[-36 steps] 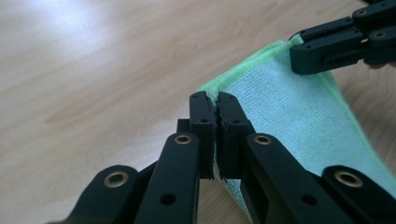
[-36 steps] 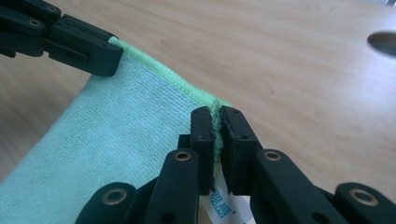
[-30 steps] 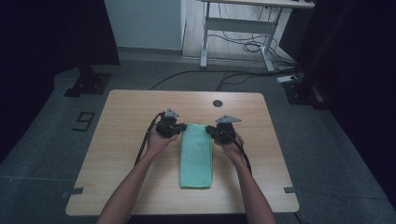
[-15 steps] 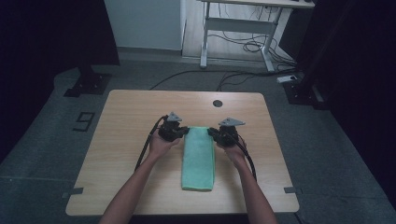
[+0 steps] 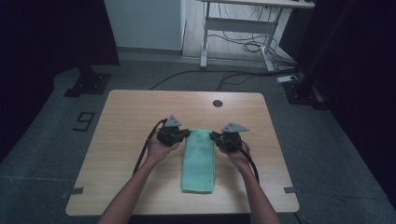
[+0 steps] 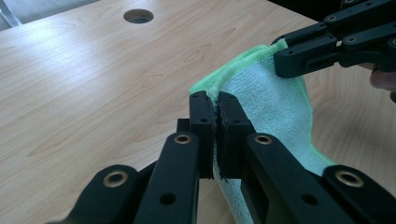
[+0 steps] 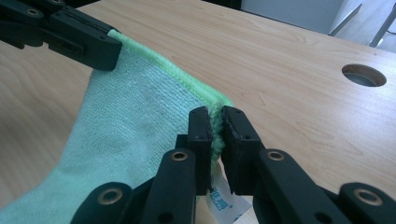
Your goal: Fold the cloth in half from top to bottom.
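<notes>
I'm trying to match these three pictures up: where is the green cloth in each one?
High view: the green cloth lies mid-table, between both hands.
Left gripper view: right of centre, its corner pinched in the near fingers.
Right gripper view: left and centre, its edge pinched likewise.
Shared landmark: the round hole in the table.

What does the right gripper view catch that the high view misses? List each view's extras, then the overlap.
Right gripper view alone: a white label under the cloth's pinched corner. High view alone: both forearms, the grey floor, a white desk frame behind. Shared: the green microfibre cloth, its far corners clamped by the left gripper and right gripper, and the table's round hole.
</notes>
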The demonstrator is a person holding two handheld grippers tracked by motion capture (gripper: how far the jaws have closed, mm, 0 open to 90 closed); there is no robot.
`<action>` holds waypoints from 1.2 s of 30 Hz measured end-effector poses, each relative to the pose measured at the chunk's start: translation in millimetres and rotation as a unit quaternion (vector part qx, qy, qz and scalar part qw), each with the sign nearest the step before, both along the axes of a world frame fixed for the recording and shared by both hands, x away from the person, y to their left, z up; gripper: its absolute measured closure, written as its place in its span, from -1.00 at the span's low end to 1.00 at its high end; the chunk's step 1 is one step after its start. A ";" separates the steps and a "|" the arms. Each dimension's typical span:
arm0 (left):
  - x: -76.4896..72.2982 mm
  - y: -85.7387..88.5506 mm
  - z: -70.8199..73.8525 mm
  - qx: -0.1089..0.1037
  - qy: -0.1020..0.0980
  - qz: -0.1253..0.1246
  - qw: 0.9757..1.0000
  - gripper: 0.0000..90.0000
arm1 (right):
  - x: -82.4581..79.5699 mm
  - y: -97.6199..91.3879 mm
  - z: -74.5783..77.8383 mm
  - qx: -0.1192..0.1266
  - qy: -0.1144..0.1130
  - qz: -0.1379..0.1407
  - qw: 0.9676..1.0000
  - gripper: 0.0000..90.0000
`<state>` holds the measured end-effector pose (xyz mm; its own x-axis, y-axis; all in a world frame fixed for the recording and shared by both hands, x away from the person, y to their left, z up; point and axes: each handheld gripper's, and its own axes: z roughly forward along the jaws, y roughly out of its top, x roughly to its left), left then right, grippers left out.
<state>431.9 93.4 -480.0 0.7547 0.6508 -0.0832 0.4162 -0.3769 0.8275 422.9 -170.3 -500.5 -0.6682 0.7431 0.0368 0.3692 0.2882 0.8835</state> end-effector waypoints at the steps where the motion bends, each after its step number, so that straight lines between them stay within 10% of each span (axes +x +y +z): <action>1: -1.3 0.2 0.2 -0.001 -0.001 -0.002 1.000 0.91 | -1.4 -0.8 -0.2 0.002 0.000 0.001 1.000 0.82; 36: -54.5 11.5 -1.7 0.024 -0.029 -0.050 0.998 0.87 | -49.2 -7.7 -6.8 0.012 -0.005 0.047 0.999 0.81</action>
